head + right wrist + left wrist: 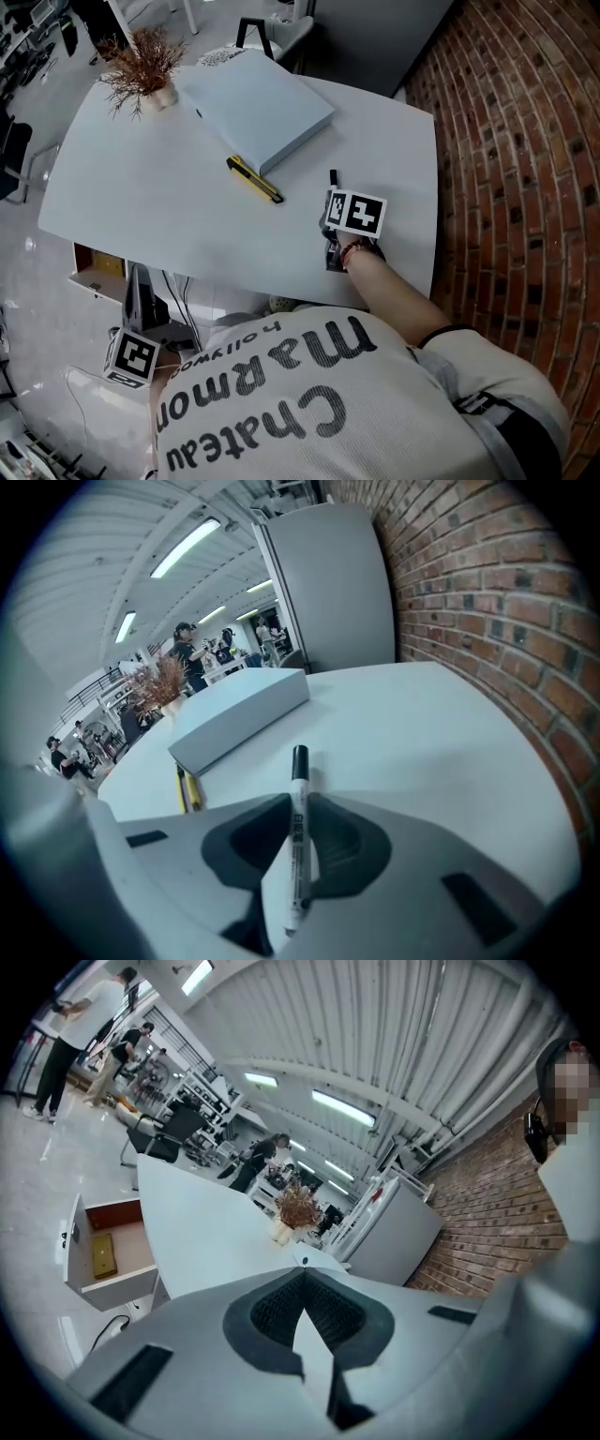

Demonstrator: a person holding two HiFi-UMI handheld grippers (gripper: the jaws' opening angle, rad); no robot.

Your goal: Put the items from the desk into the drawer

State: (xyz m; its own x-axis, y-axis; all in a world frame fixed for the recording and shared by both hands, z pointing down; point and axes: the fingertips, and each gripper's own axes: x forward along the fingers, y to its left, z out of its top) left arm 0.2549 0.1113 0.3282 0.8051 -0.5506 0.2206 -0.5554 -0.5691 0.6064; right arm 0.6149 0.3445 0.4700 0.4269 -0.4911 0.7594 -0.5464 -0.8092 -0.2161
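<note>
The drawer (120, 1288) stands open under the desk's edge, at about 9 o'clock in the left gripper view. It has white walls, a pale floor and a reddish-brown back. On its floor lies one flat olive-yellow thing (103, 1255); what it is I cannot tell from here. In the head view the same drawer shows at 8 o'clock, below the desk (169, 206).

The marker (298, 836) has a white barrel with dark print along it and a black cap. It is clamped between the jaws of the right gripper (300, 803), and its cap points out past the tips toward 12 o'clock. In the head view this gripper sits low over the desk's near right part, at about 3 o'clock of the desk's middle, with the marker's black end just beyond it. Whether the marker touches the desk is hard to say.

The left gripper (302, 1277) has its jaws together with nothing between them. It hangs off the desk, at 7 o'clock in the head view, near the drawer.

On the desk a flat pale blue box (258, 108) lies at 12 o'clock. A yellow and black cutter (255, 178) lies just beside the box's near edge, at its 6 o'clock. A dried plant (142, 58) in a small vase stands at 10 o'clock, near the far left corner.
</note>
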